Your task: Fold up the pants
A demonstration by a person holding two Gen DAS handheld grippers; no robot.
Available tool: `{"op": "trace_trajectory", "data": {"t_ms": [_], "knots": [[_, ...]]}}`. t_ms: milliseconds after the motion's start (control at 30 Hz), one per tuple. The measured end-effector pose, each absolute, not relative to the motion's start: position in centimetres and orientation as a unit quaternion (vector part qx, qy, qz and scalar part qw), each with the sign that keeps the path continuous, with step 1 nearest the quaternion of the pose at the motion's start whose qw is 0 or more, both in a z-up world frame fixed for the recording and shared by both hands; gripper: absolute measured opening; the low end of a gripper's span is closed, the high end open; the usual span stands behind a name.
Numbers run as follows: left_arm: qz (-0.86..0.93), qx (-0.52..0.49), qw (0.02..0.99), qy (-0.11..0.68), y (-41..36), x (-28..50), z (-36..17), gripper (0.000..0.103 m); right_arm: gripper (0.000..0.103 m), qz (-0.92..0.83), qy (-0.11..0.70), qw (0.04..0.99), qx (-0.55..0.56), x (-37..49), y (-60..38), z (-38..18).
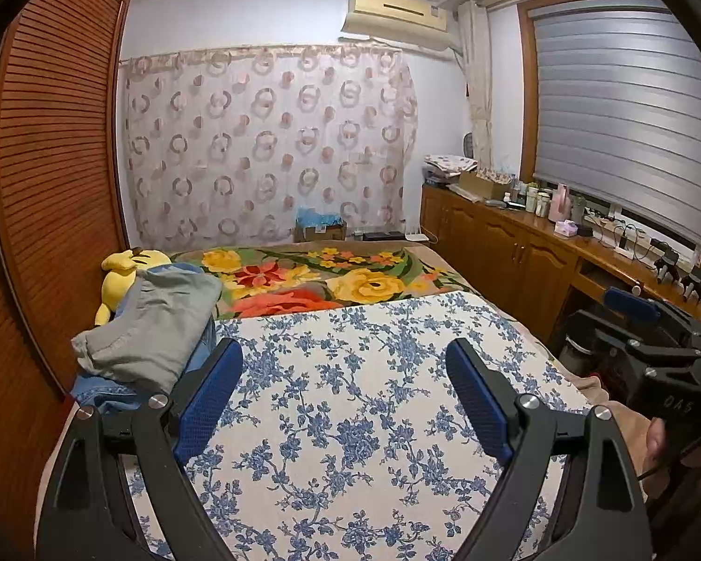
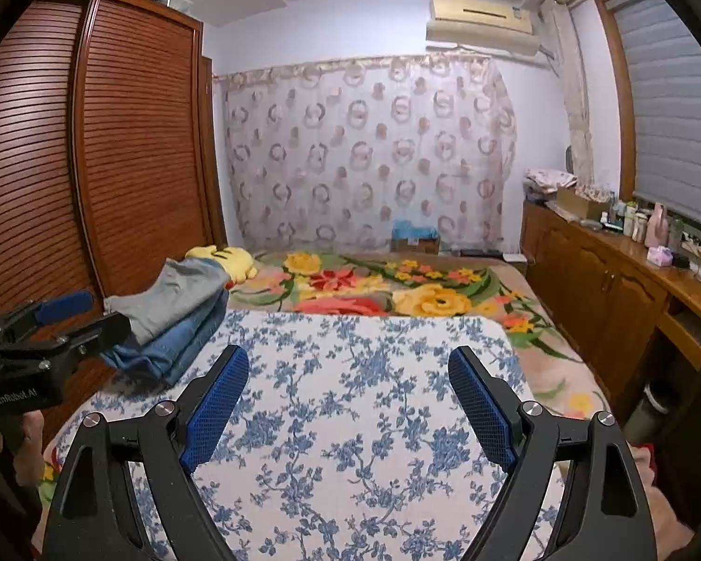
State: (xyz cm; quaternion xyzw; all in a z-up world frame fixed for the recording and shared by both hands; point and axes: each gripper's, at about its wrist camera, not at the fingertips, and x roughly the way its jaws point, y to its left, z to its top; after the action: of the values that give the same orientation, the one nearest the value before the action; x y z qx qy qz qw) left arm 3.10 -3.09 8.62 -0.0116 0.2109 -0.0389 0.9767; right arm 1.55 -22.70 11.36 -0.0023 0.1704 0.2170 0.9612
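Spanning both views, the bed [image 1: 350,420] carries a floral sheet, with the stacked pants [image 1: 149,336] at its left edge beside a yellow plush toy [image 1: 121,276]. Above the bed, the left gripper [image 1: 343,402] and right gripper [image 2: 348,404] hang spread wide, holding nothing. Folding seems unstarted; next likely means reaching the pile.

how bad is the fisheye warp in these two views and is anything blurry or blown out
Left wrist view: strong barrel warp, the wardrobe bows inward, black vignette fills the corners; the left tongs and blue floral sheet look sharp. Right wrist view: same bowing on the window blind; the right tongs are crisp, the folded pants slightly soft. Lighting is even and dim, with nothing blown out.
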Motion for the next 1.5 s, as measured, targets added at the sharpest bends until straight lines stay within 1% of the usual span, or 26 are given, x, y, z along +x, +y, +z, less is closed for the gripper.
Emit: {"op": "trace_trajectory", "data": {"t_ms": [500,1500], "knots": [[-0.024,-0.010,0.982,0.187,-2.0,1.1,10.7,0.089,0.089,0.207,0.141,0.968,0.002,1.0,-23.1,10.9],[-0.015,-0.015,0.982,0.189,-1.5,1.1,10.2,0.089,0.089,0.207,0.142,0.968,-0.001,1.8,-23.0,10.5]]}}
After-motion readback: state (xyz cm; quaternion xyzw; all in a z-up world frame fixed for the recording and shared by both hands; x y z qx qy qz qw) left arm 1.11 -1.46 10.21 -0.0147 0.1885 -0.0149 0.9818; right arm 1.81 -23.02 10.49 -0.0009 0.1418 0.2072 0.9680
